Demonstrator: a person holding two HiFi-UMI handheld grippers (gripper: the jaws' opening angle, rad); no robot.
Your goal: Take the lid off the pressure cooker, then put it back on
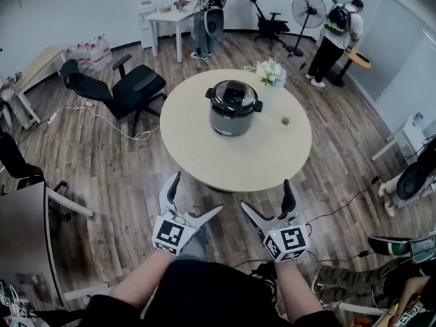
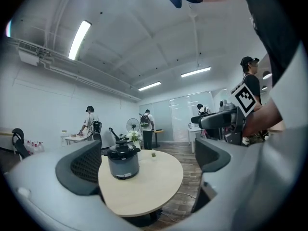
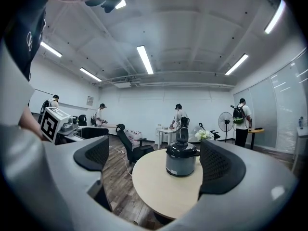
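A grey pressure cooker with its black lid on stands on the round beige table. Both gripper views also show the cooker, lid closed. My left gripper and right gripper hover over the floor just short of the table's near edge, well away from the cooker. Both stand open and hold nothing.
A vase of white flowers and a tiny plant stand on the table's far right. A black office chair sits left of the table, with a floor cable. People stand at a far desk and by a fan.
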